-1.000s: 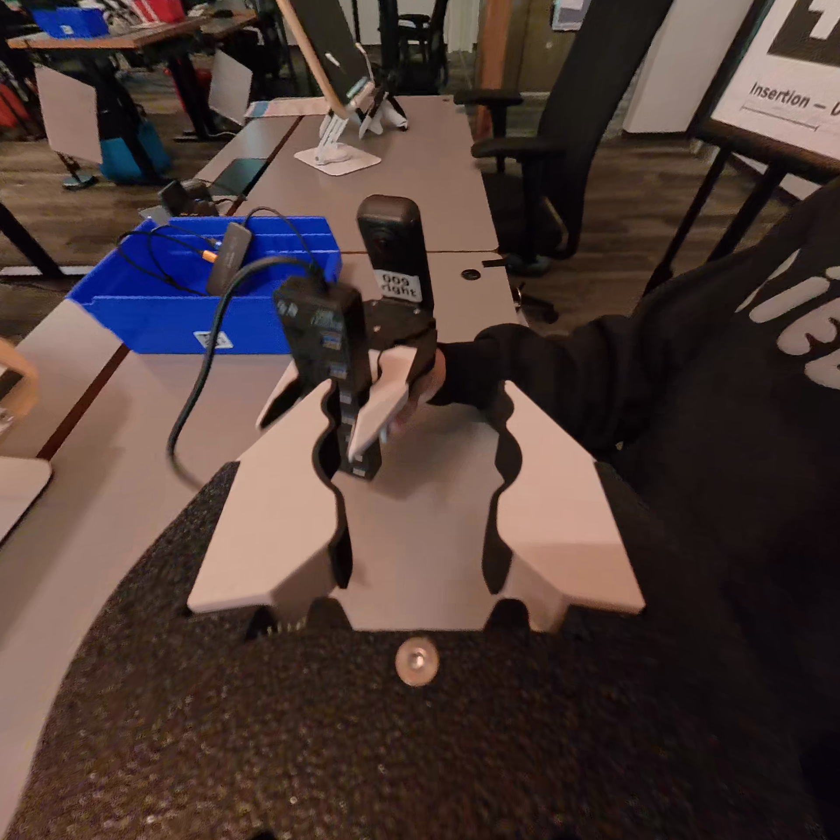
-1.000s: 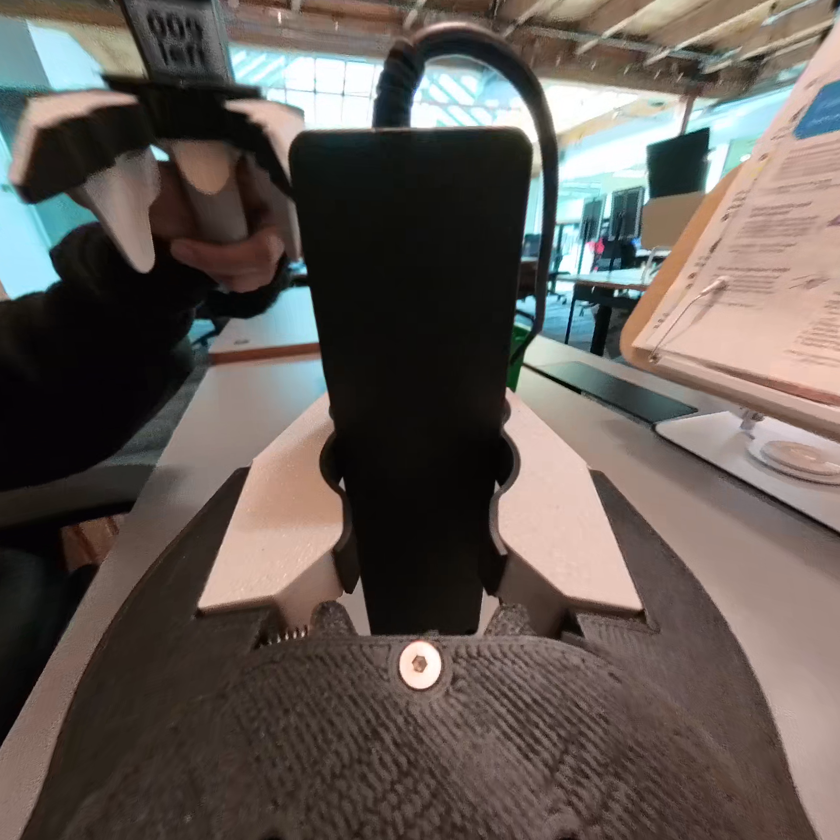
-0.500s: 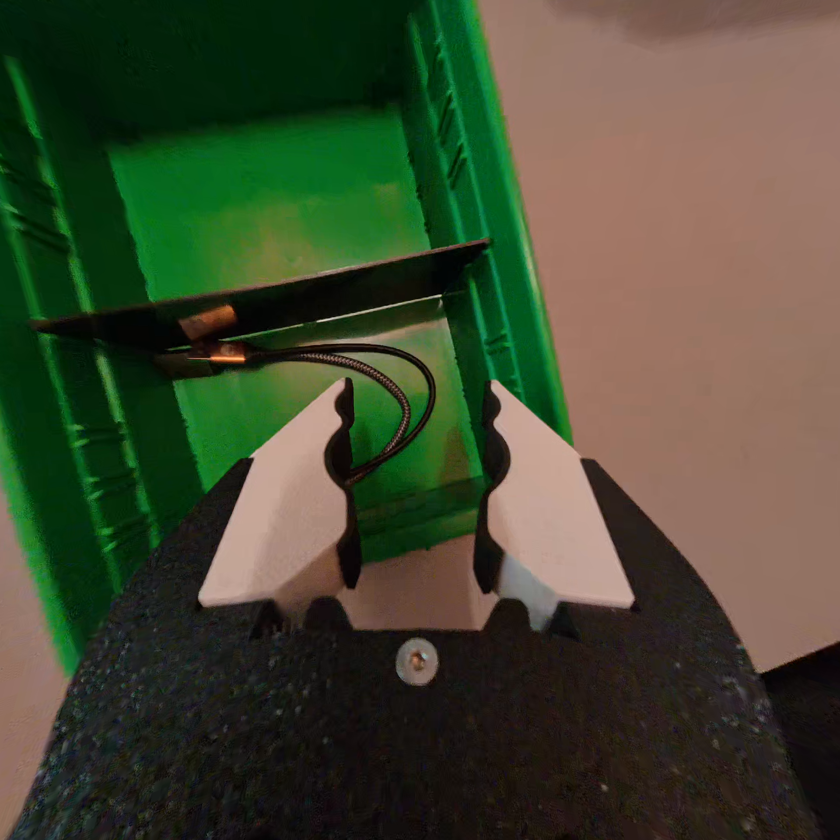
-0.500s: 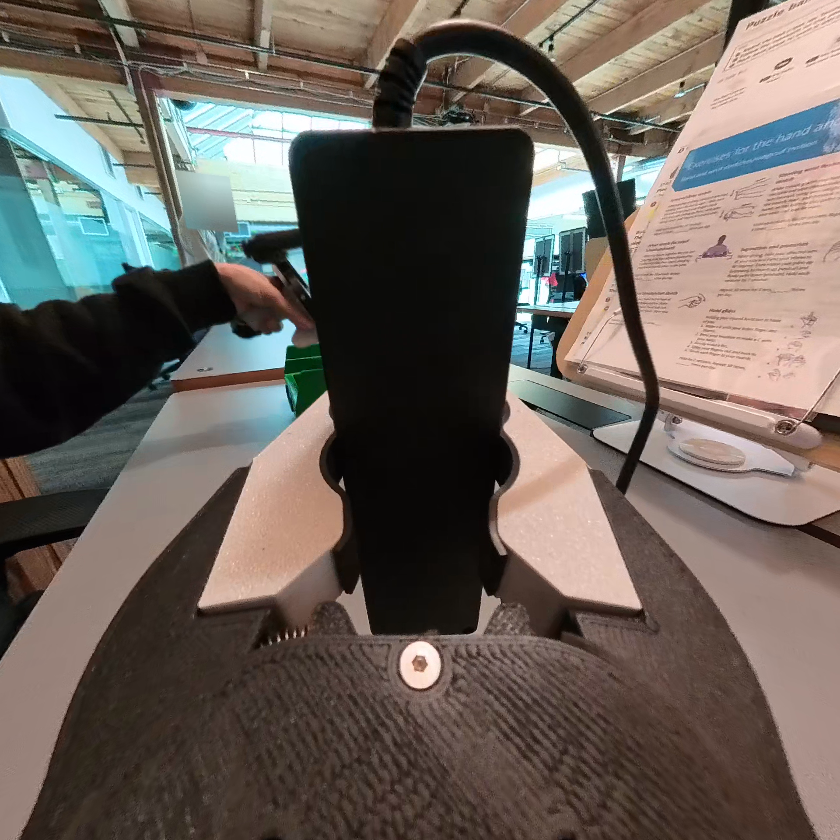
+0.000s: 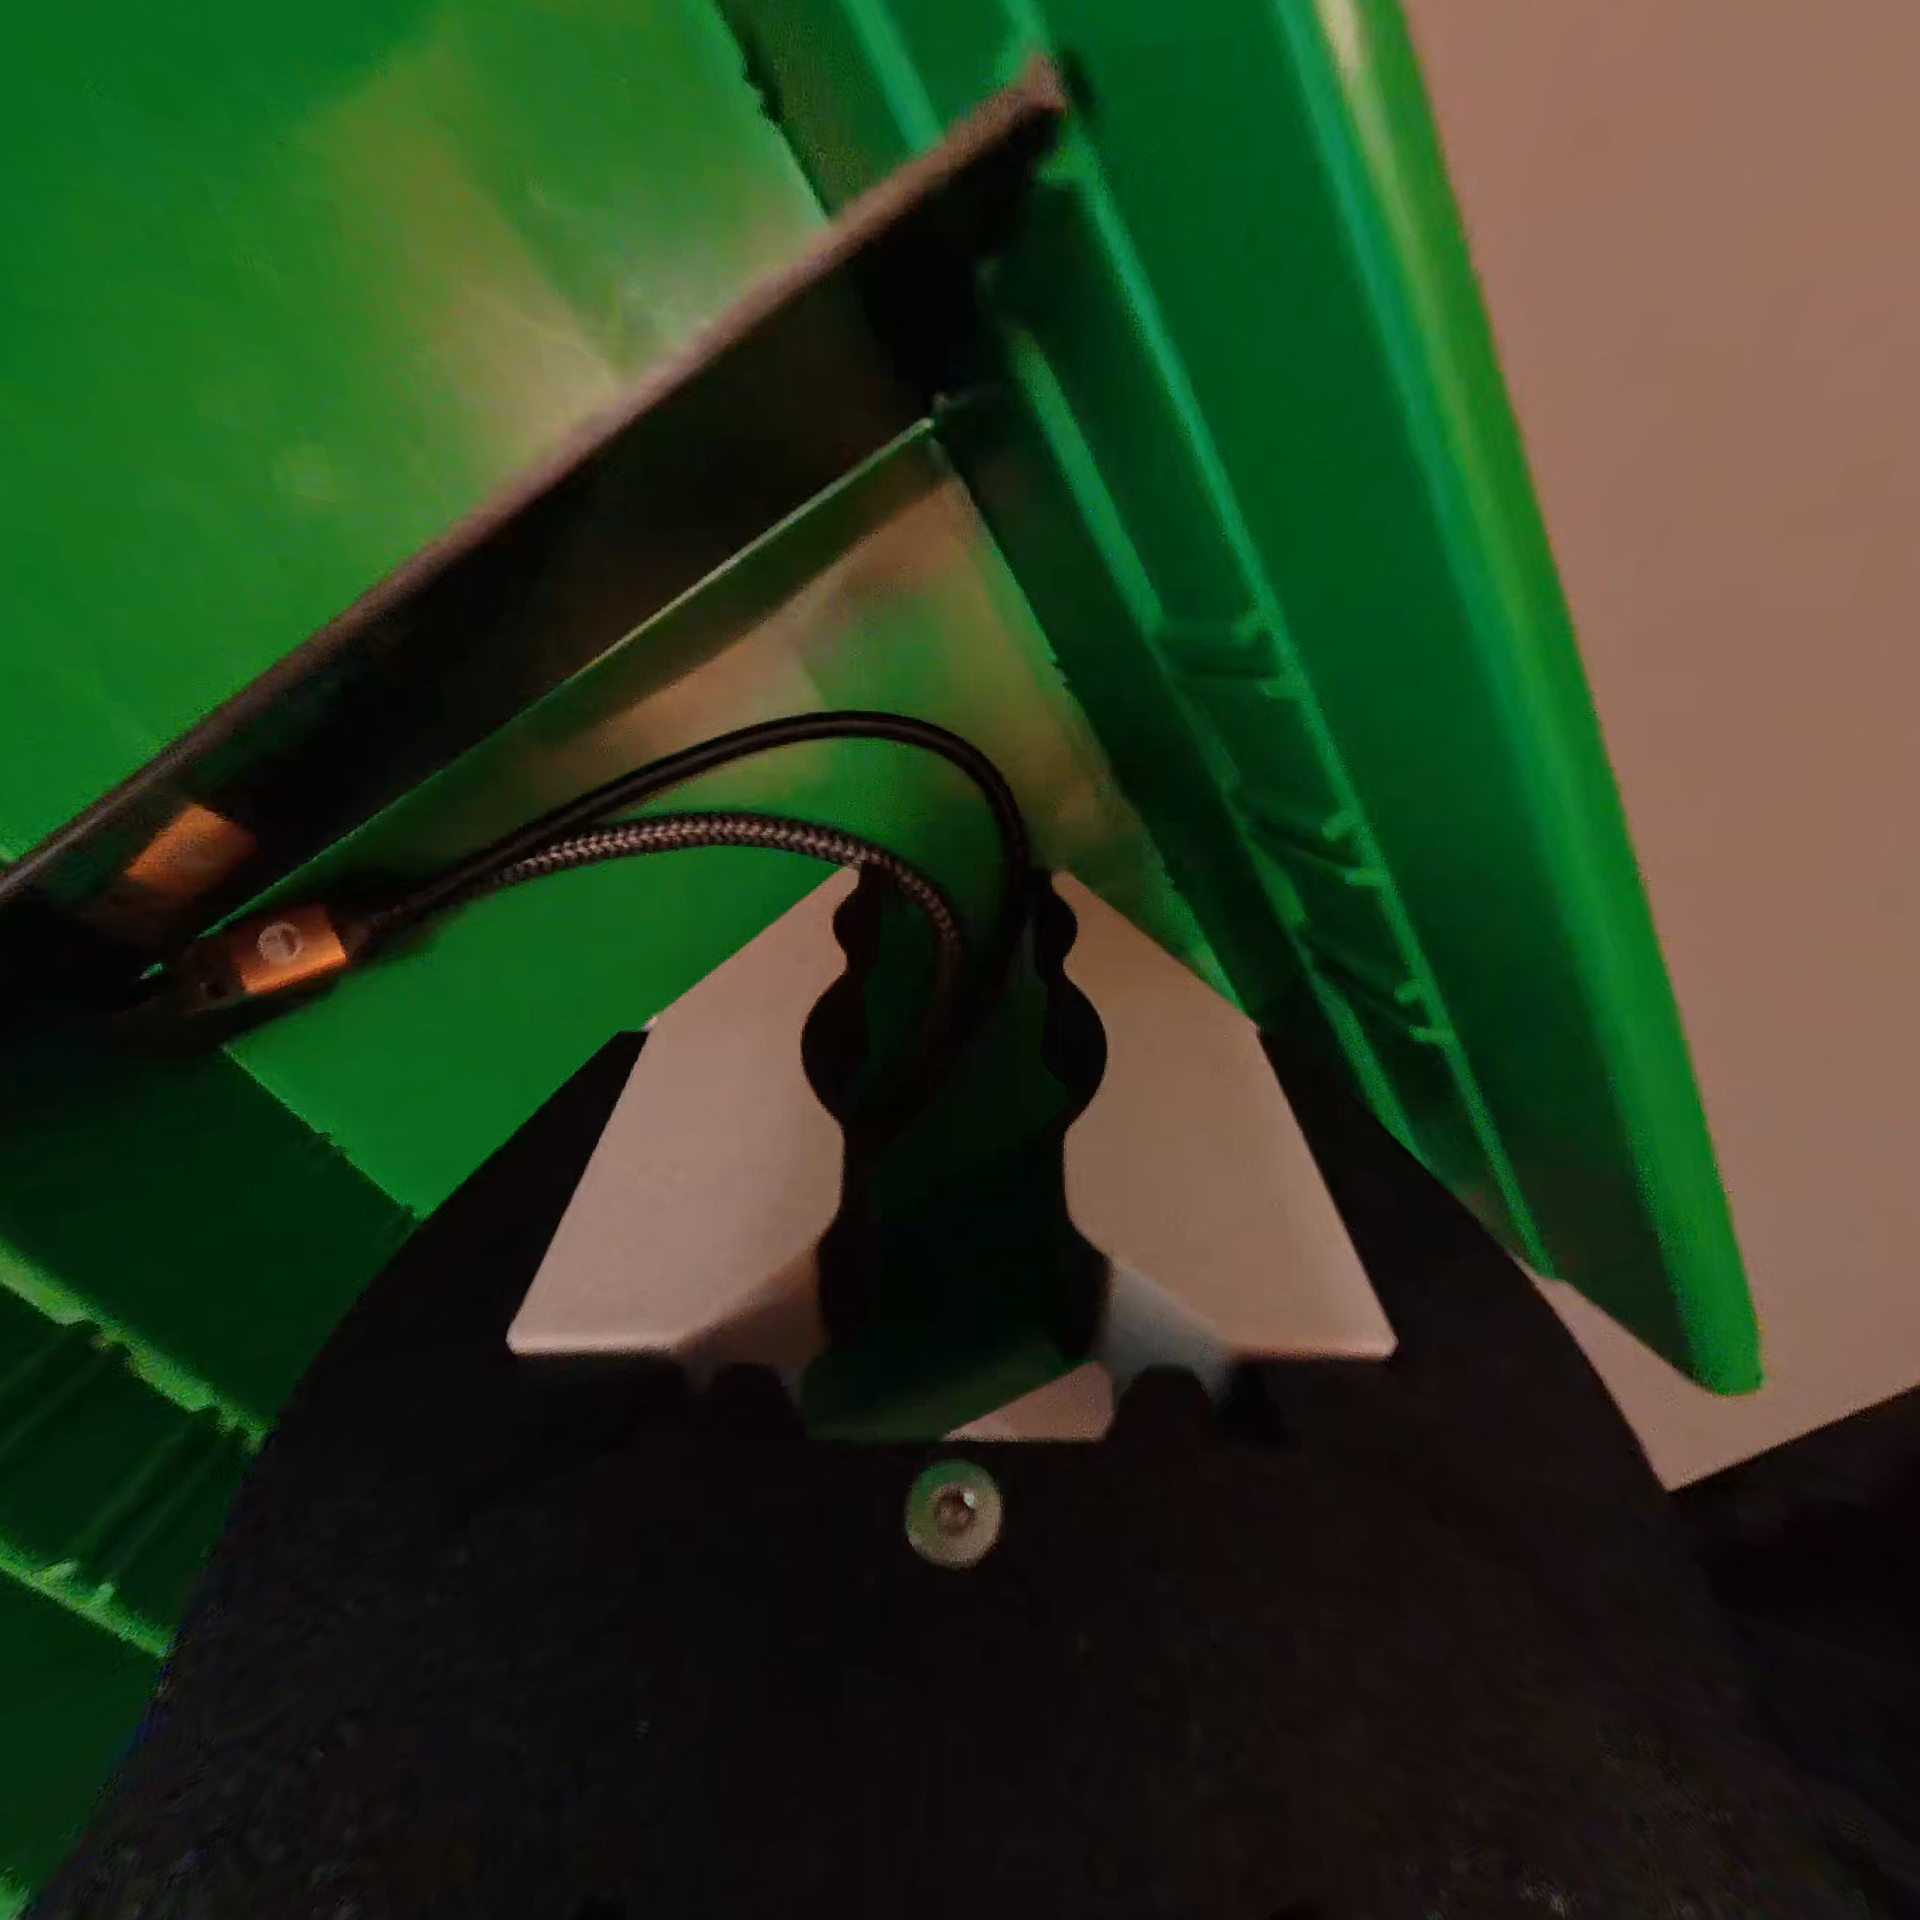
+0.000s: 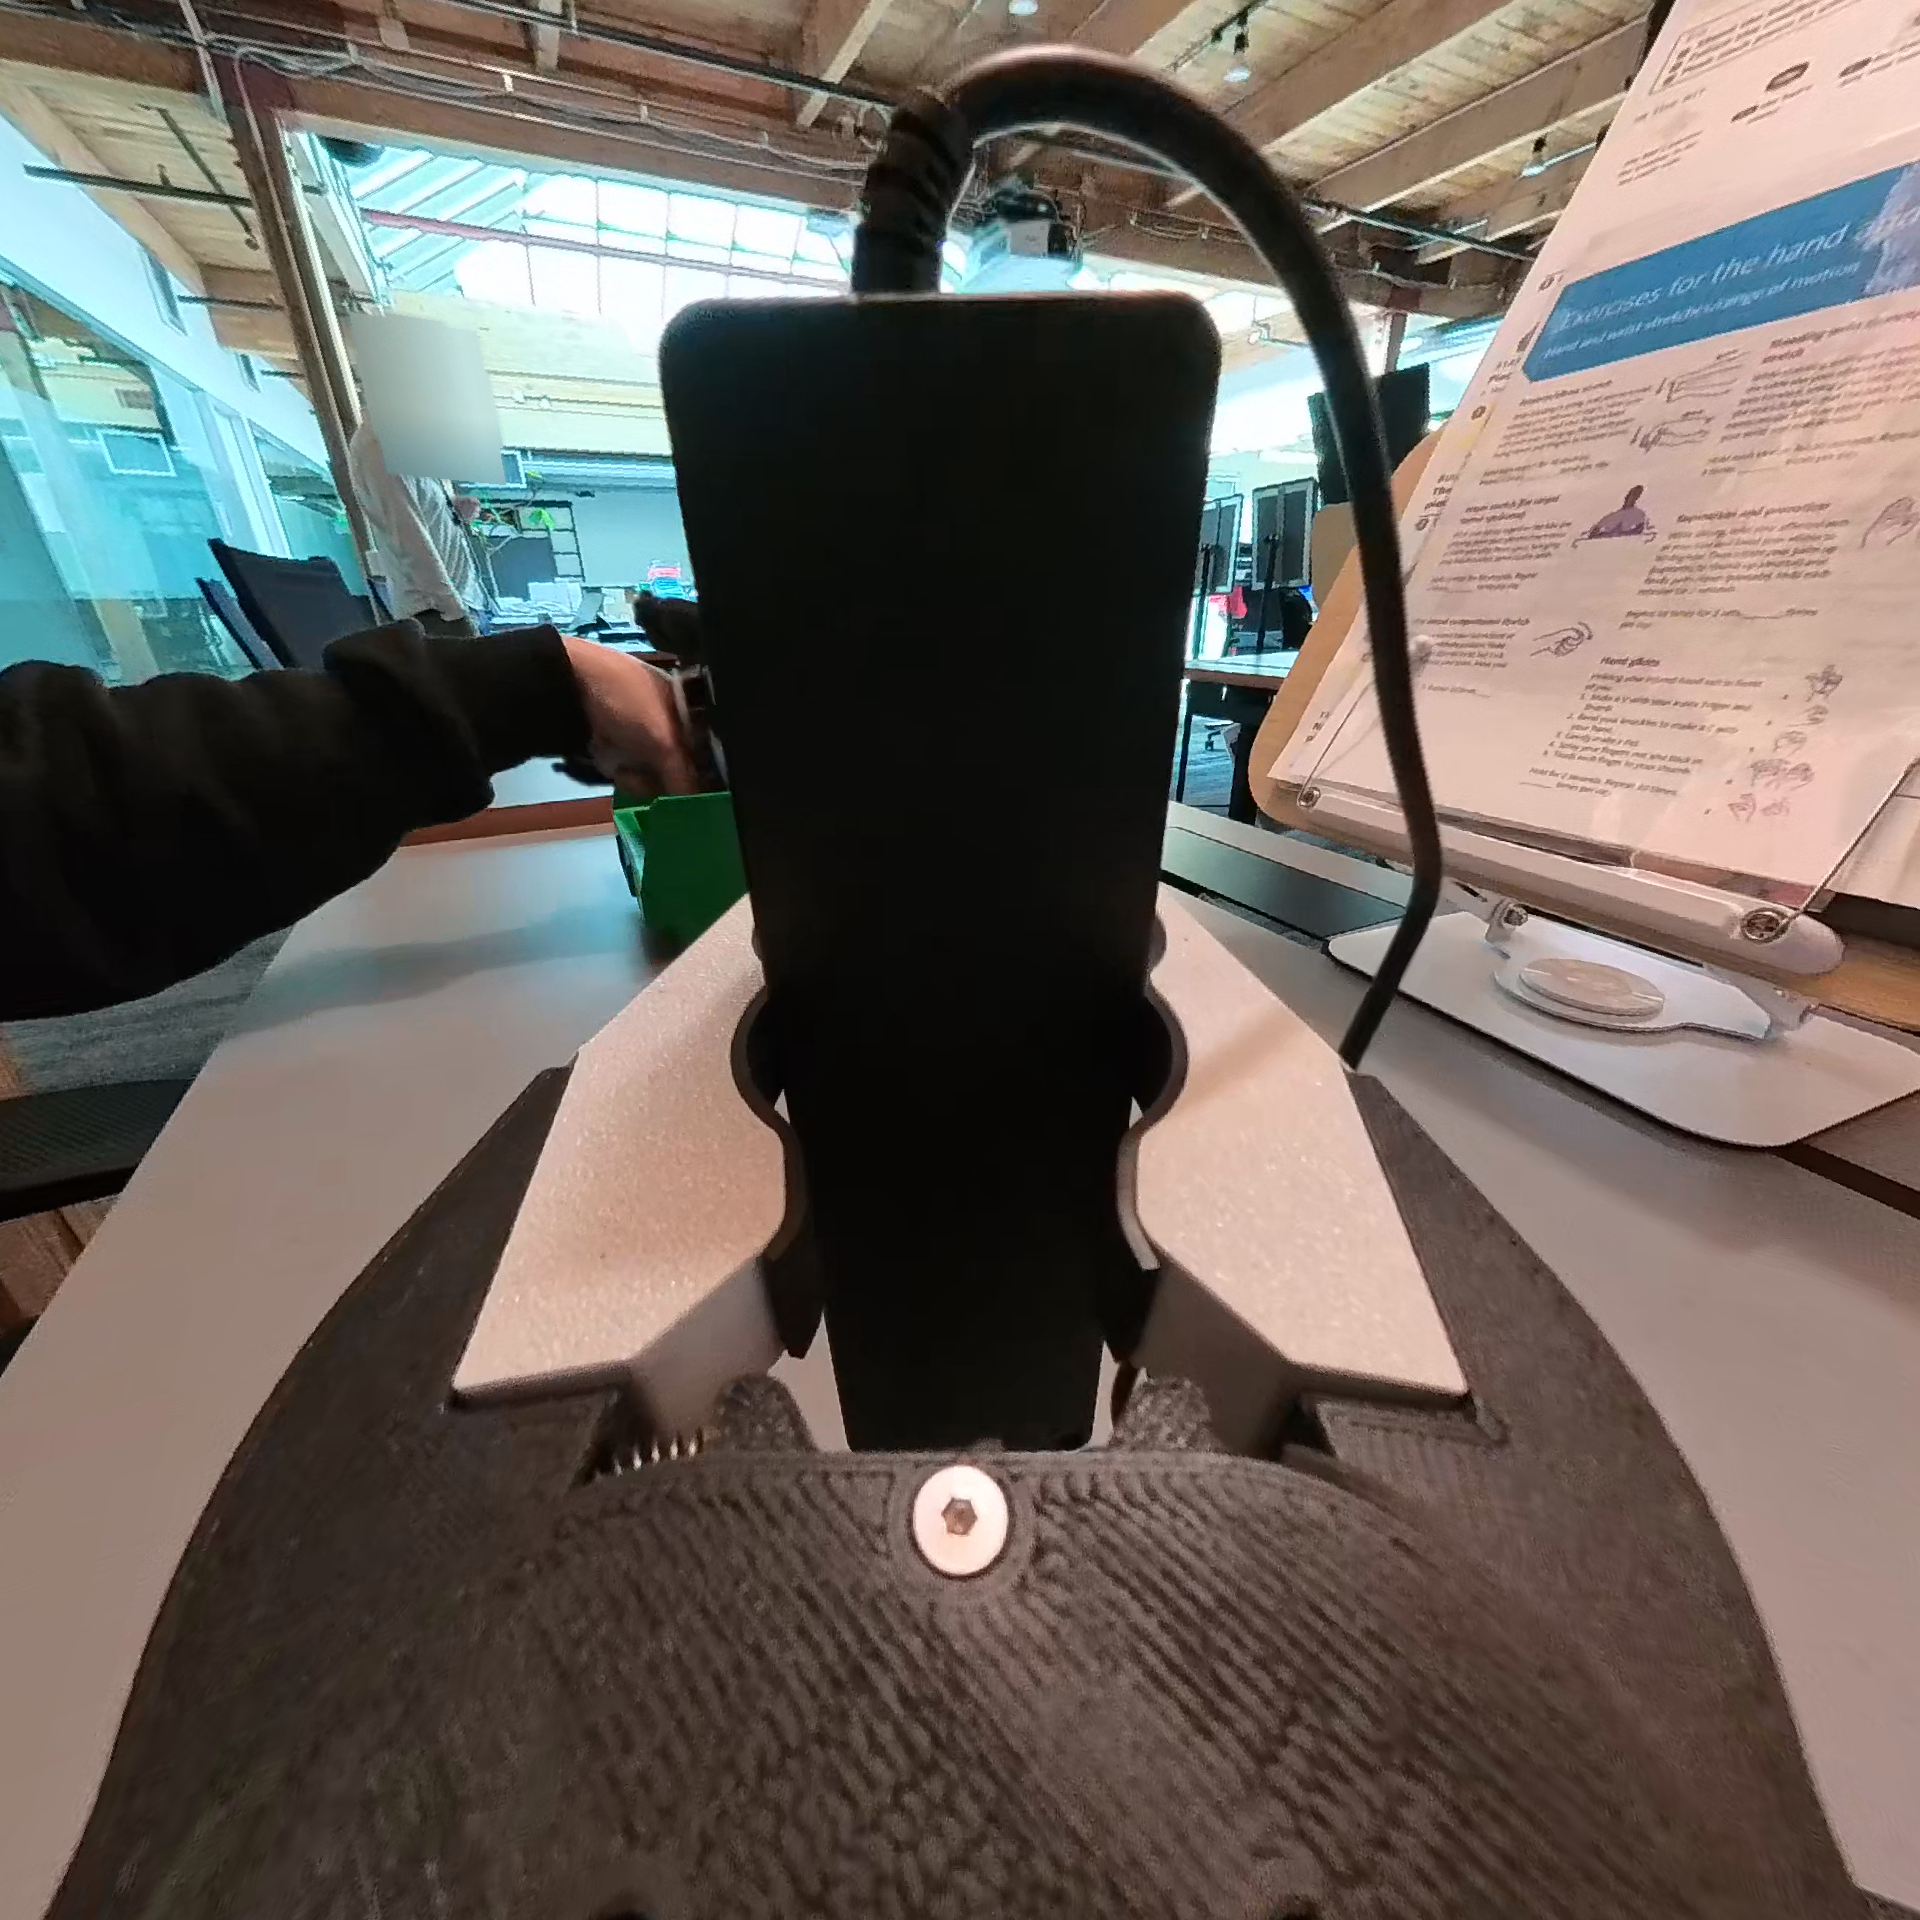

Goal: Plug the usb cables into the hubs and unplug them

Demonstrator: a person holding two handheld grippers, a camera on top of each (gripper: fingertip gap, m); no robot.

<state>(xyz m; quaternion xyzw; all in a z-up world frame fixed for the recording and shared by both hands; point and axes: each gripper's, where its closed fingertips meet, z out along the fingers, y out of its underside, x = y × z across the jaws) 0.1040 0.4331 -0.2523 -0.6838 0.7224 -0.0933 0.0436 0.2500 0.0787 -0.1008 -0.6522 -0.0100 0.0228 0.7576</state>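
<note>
While the right gripper (image 6: pixel 956 1164) clamps the black hub (image 6: pixel 940 831) upright at frame centre, the left gripper (image 5: pixel 951 1049) sits part-open astride the braided cable (image 5: pixel 727 831) in the green bin (image 5: pixel 1299 644); its orange plug (image 5: pixel 296 945) lies off to the left, lengthwise across frame.

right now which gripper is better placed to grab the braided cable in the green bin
Left gripper: its jaws already straddle the braided cable inside the green bin. The right gripper is shut on the hub.

Green bin (image 5: pixel 1299 520), black braided cable (image 5: pixel 727 831) with copper-orange plug (image 5: pixel 286 951), plain black hub (image 6: pixel 940 779).
</note>
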